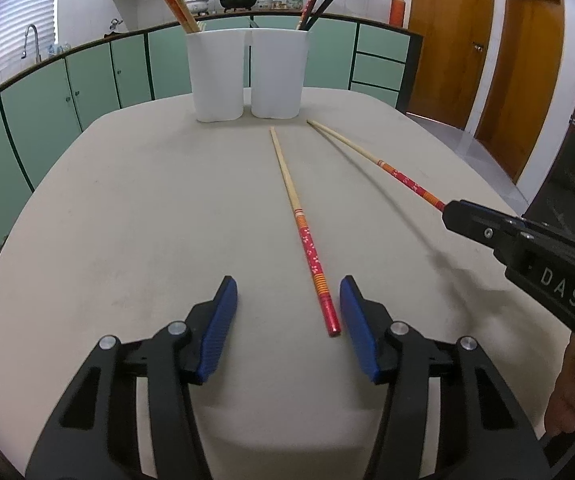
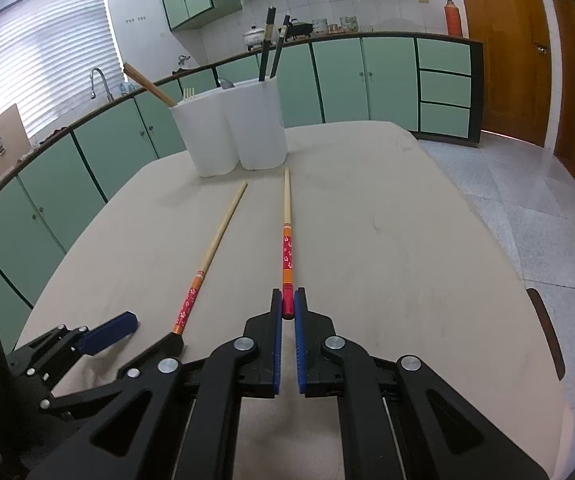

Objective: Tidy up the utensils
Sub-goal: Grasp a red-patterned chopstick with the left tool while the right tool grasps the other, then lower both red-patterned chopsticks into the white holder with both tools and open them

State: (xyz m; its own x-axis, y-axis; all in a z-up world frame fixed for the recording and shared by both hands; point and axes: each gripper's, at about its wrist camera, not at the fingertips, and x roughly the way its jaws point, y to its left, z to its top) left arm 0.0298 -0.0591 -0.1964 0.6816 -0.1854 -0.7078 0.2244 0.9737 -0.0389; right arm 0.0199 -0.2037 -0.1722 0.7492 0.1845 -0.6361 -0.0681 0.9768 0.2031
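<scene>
While one red-handled chopstick is clamped by the right hand-held gripper, its twin is bracketed, untouched, on the desk by the parted left hand-held gripper.

Clamped between the right gripper's jaws, the red chopstick's butt end is hidden; behind them, both tool bodies run off frame.

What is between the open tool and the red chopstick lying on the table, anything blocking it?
Nothing visible. The chopstick on the table has its red end already lying between the left tool's open blue pads, near the right one, with only bare table around it. The right tool holds the other chopstick off to the side.
</scene>
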